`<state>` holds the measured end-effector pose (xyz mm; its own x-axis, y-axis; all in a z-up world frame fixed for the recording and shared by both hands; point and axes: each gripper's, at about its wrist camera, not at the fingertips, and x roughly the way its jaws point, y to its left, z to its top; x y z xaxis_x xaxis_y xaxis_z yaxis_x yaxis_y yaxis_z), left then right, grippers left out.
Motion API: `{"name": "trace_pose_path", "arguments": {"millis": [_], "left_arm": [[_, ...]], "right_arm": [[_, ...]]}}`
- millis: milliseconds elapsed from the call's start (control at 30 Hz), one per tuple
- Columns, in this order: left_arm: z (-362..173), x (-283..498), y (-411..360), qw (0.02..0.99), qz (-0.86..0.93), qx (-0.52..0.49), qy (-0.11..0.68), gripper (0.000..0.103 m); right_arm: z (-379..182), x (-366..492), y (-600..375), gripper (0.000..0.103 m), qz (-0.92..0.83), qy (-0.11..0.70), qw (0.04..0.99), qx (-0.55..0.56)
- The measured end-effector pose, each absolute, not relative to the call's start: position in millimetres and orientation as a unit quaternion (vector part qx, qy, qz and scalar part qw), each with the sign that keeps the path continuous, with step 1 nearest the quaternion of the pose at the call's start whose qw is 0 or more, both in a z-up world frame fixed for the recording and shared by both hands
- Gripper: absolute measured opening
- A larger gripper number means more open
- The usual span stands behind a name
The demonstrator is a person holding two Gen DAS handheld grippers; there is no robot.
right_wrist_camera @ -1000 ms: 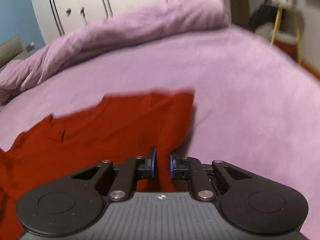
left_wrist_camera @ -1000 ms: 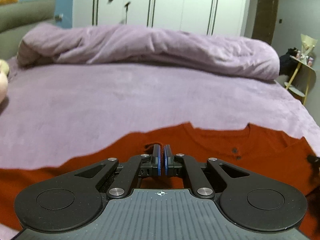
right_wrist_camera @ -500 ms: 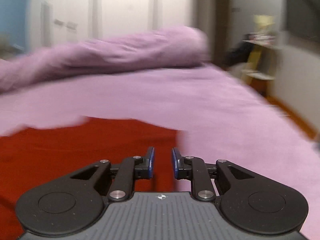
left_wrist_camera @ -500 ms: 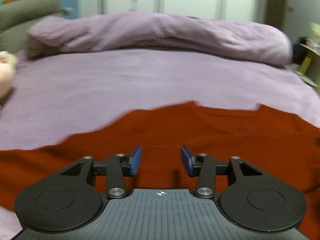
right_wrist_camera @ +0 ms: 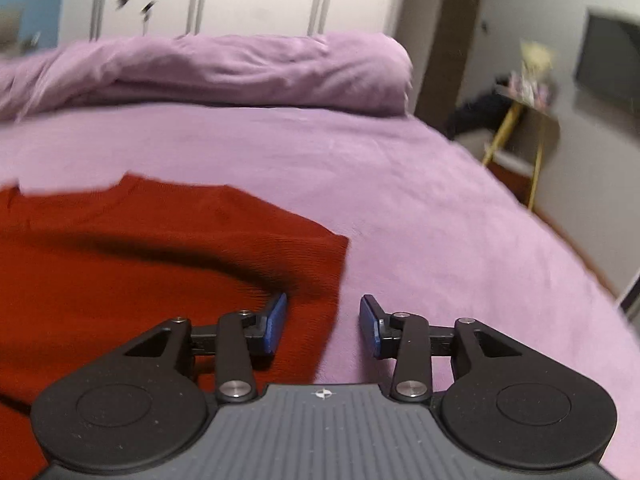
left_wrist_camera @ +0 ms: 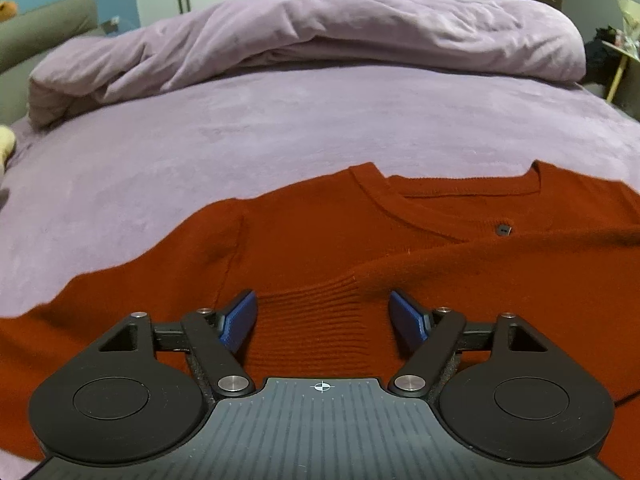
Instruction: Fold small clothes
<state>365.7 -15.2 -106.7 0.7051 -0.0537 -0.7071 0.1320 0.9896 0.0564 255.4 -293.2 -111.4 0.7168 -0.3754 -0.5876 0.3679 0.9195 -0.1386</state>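
Sweater (left_wrist_camera: pixel 304 240), rust-red knit with a buttoned neckline, lies spread on a lilac bedsheet (left_wrist_camera: pixel 280 120), front side up, on the near part of the bed and well short of the rolled duvet (left_wrist_camera: pixel 320 32) that runs along the far edge. One sleeve (left_wrist_camera: pixel 460 264) is laid across the sweater's chest, its ribbed cuff (left_wrist_camera: pixel 316 312) ending just below the neckline's small dark button (left_wrist_camera: pixel 503 229).

At the sweater's cuff, the left gripper (left_wrist_camera: pixel 323 320) stands released, its jaws having just been opening; the cuff lies between the blue pads (left_wrist_camera: pixel 239 320) but neither pad presses on it. At the sweater's right-hand edge, the right gripper (right_wrist_camera: pixel 322 326) is likewise let go, jaws having just been opening, with the folded edge of the knit (right_wrist_camera: pixel 320 280) under the gap and one pad over bare sheet.

Judged from this, the sleeve fold looks freshly laid and the body is yet to be folded. The main risk is to the sweater itself: soft, springy knit on plush fabric may creep, so the crossed sleeve could slide off the chest if either tool drags on withdrawal. A pad snagging the cuff's ribs could pull the fold open. At the sweater's right edge, a low re-grip could pinch the sheet along with the knit and ruck both.
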Motion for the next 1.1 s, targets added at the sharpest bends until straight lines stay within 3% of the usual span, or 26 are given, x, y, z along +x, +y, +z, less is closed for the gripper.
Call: {"name": "trace_pose_path", "arguments": {"millis": [67,167,300,367,400,433,567,900,1100], "left_arm": [[-103.3,362.9,-10.5,0.92,-0.051,0.033,0.388,0.077],[-102.2,355.0,-6.6,0.918,-0.051,0.022,0.392,0.077],[-102.8,353.4,-4.7,0.916,-0.051,0.03,0.396,0.079],[-103.2,355.3,-1.3,0.915,-0.049,0.024,0.4,0.08],[-103.7,356.0,0.7,0.915,-0.047,0.02,0.401,0.081],[-104.9,356.8,3.0,0.914,-0.046,0.014,0.404,0.083],[-108.7,355.4,11.4,0.912,-0.043,0.002,0.407,0.088],[-93.5,343.7,46.4,0.9,-0.006,-0.005,0.436,0.086],[-77.2,279.1,148.2,0.9,0.023,-0.126,0.416,0.085]], "right_arm": [[-102.9,249.1,-279.9,0.031,-0.195,0.313,0.929,-0.014],[-93.8,231.2,-258.1,0.03,-0.113,0.283,0.953,-0.009],[-117.9,228.7,-236.4,0.029,-0.106,0.324,0.934,-0.104],[-118.1,226.4,-250.8,0.03,-0.112,0.318,0.938,-0.083],[-114.2,226.4,-255.9,0.032,-0.125,0.32,0.937,-0.067],[-114.0,227.7,-262.4,0.041,-0.135,0.32,0.936,-0.063],[-120.8,223.6,-265.1,0.042,-0.138,0.324,0.934,-0.064],[-113.0,227.2,-237.0,0.042,-0.159,0.332,0.92,-0.133],[-70.6,160.8,-218.0,0.046,-0.151,0.288,0.945,-0.042]]}}
